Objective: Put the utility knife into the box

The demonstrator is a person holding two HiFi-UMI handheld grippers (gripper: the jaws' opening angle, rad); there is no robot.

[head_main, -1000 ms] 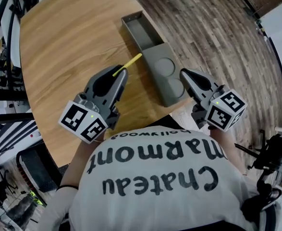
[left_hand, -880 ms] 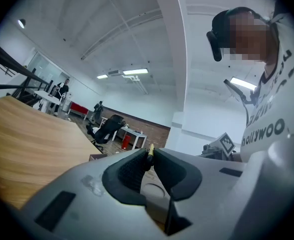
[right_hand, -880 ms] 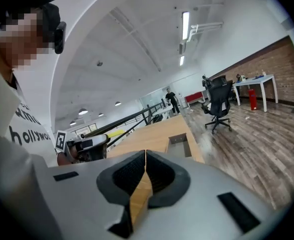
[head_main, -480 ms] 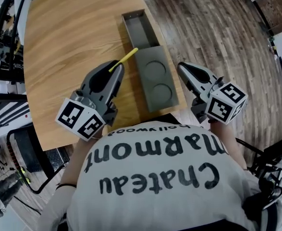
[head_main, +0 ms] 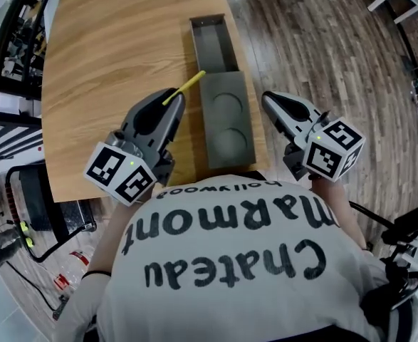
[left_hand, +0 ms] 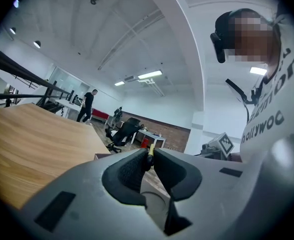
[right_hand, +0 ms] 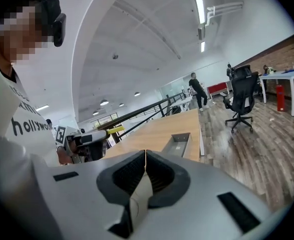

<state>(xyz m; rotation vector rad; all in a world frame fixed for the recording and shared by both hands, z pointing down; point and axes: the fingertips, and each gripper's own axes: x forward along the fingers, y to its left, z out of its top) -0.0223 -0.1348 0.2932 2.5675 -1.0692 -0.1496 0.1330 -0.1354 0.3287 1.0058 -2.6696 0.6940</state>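
Overhead, the head view is showing a person in a white printed T-shirt (head_main: pixel 230 262) facing the near edge of a light wooden tabletop (head_main: pixel 109 48). A long grey rectangular box (head_main: pixel 225 123) is lying on that tabletop near its right edge. Its far end is standing open as a trough, and its near part is showing two round recesses.

The left gripper (head_main: pixel 174 98) is hanging over the table just left of the box, with its marker cube (head_main: pixel 121 174) nearest the person. Its fingers are pressing together on the slim yellow utility knife (head_main: pixel 184 87), whose free end is pointing up and right towards the box's left wall. The knife is outside the box; whether its tip is touching the wall cannot be told. In the left gripper view, the dark pads of the left gripper (left_hand: pixel 150 155) are pinching the knife (left_hand: pixel 151 149) at their tips.

The right gripper (head_main: pixel 267 98) is hovering beside the box's right wall, over the table's right edge. In its own view, the jaws of the right gripper (right_hand: pixel 145 156) are meeting with nothing between them. Beyond them, the box (right_hand: pixel 179 143) and the knife (right_hand: pixel 115 129) are showing.
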